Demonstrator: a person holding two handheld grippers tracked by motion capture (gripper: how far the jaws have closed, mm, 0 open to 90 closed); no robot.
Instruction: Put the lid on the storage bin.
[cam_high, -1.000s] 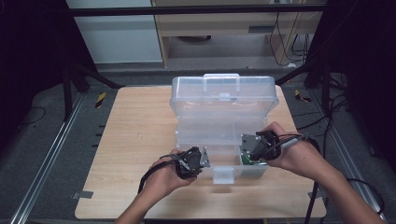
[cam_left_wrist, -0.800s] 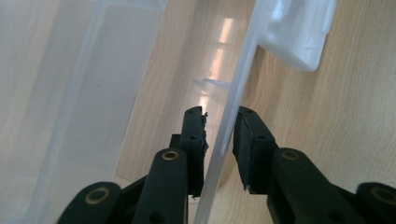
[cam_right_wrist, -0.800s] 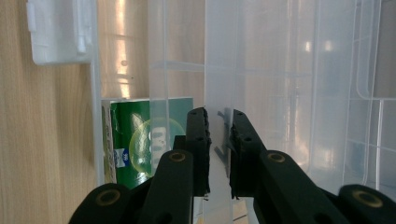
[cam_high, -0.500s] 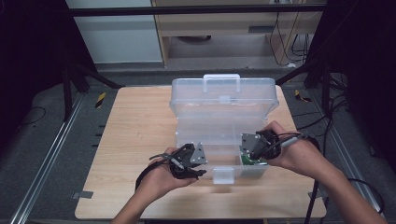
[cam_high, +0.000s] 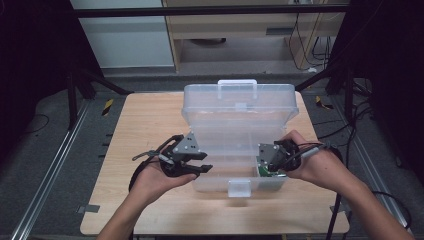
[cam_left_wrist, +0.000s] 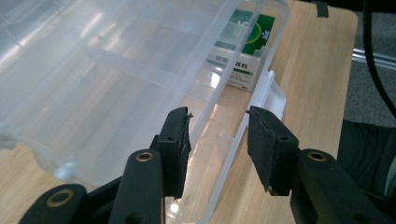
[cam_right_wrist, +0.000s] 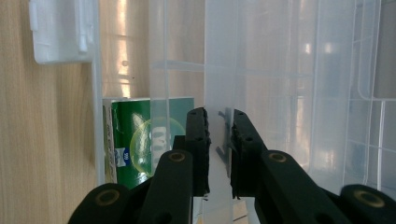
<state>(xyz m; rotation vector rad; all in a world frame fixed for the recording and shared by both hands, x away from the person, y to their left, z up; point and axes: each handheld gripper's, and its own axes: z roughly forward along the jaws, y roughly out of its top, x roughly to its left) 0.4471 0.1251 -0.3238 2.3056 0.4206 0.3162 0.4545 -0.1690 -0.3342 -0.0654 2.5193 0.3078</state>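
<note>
Right gripper view: right gripper (cam_right_wrist: 218, 154) jaws pinched on clear tray wall (cam_right_wrist: 219, 70); left gripper (cam_left_wrist: 219, 140) jaws just opened, empty.

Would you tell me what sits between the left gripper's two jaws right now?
The clear storage box's front wall passes between the left gripper's open jaws, in the left gripper view.

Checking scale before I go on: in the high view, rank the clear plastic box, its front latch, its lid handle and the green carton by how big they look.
1. clear plastic box
2. lid handle
3. front latch
4. green carton, partly covered by the right gripper, so its rank against the latch is unsure.
</note>
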